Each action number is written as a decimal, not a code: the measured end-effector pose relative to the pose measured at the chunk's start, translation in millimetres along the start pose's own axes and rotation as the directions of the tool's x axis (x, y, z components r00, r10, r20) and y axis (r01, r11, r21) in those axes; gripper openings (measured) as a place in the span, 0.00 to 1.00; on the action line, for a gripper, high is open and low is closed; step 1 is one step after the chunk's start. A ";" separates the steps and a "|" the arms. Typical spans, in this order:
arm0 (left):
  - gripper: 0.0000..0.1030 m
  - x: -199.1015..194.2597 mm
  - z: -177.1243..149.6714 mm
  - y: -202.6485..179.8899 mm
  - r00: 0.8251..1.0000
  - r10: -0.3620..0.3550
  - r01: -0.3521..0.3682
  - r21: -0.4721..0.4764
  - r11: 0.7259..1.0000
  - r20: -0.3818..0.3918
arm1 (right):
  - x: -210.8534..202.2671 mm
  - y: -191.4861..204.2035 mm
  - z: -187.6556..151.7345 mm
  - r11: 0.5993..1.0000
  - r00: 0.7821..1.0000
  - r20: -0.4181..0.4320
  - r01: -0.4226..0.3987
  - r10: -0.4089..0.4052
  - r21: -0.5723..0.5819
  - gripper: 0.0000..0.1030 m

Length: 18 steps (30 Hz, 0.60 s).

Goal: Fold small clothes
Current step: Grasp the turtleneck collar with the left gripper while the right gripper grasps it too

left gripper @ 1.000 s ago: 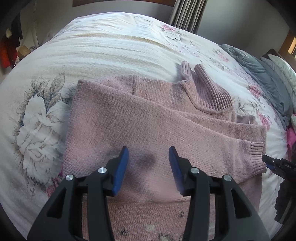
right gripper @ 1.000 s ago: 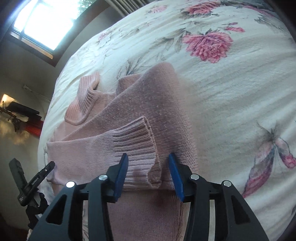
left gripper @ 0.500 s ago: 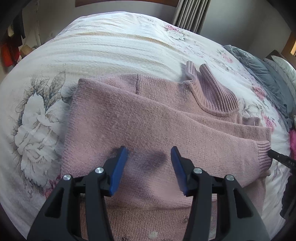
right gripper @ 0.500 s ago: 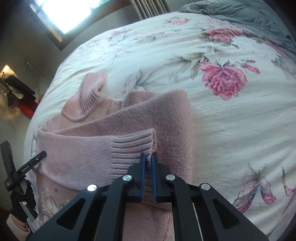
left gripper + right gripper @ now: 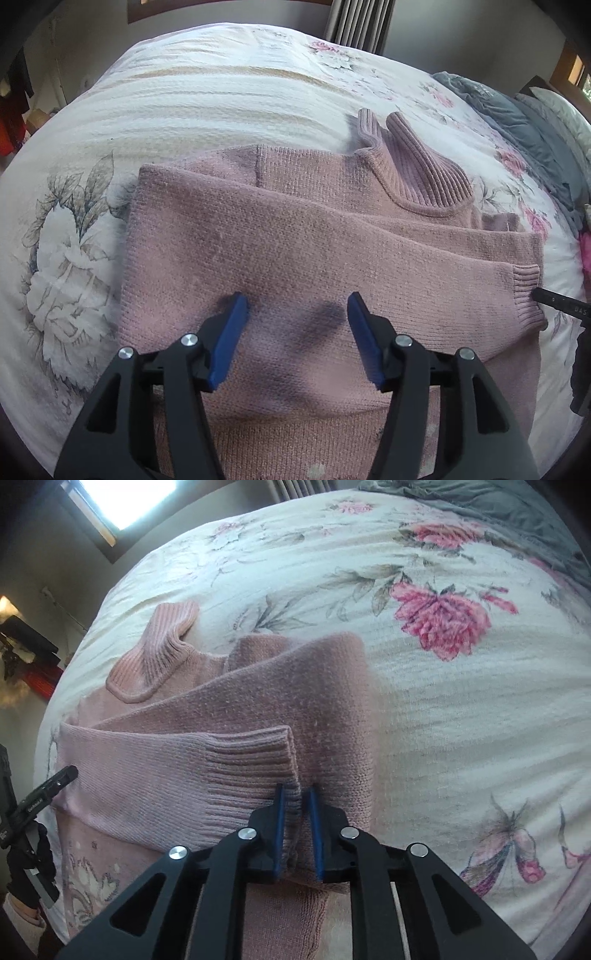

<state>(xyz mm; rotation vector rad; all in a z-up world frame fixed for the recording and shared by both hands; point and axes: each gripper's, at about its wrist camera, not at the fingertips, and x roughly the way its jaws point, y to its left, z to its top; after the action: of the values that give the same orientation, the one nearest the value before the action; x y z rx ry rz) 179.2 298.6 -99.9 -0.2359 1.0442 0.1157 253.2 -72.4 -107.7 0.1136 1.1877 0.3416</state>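
Observation:
A pink knit turtleneck sweater (image 5: 295, 240) lies on the bed, both sleeves folded across its chest and the ribbed collar (image 5: 417, 166) toward the headboard. My left gripper (image 5: 295, 314) hovers open just above the lower chest, with nothing between its blue pads. In the right wrist view, my right gripper (image 5: 295, 794) is shut on the near corner of the top sleeve's ribbed cuff (image 5: 251, 764), knit bunched between the pads. The right gripper's tip (image 5: 554, 299) shows beside that cuff (image 5: 526, 291) in the left wrist view.
The floral bedspread (image 5: 443, 720) spreads wide around the sweater. A grey blanket (image 5: 517, 122) is heaped at the far right by the pillows. The left gripper (image 5: 55, 782) and a gloved hand (image 5: 26, 864) sit at the left edge of the right wrist view.
The right gripper went from open around the cuff to shut on its corner, and the pads now stand slightly wider with knit between them. The left gripper stayed open, shifting only slightly.

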 end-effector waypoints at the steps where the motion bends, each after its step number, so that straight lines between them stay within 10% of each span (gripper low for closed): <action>1: 0.55 -3.8 4.5 0.5 1.000 -0.014 0.014 -0.007 1.000 0.002 | -6.5 5.1 1.4 1.000 1.000 0.027 0.013 -0.012 -0.025 0.14; 12: 0.55 29.2 110.1 -42.5 0.988 -0.153 0.152 0.086 0.985 0.005 | 41.1 76.5 108.8 0.960 0.962 -0.021 -0.274 0.273 -0.052 0.42; 18: 0.55 86.2 137.8 -61.1 0.975 -0.188 0.198 0.081 0.977 -0.119 | 90.8 105.4 147.0 0.968 0.969 -0.087 -0.239 0.231 -0.084 0.42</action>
<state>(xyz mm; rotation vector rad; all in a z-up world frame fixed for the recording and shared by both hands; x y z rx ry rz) 350.8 272.0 -100.0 -0.2605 1.1282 -0.1230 397.4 69.5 -105.4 0.1616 1.2348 0.6145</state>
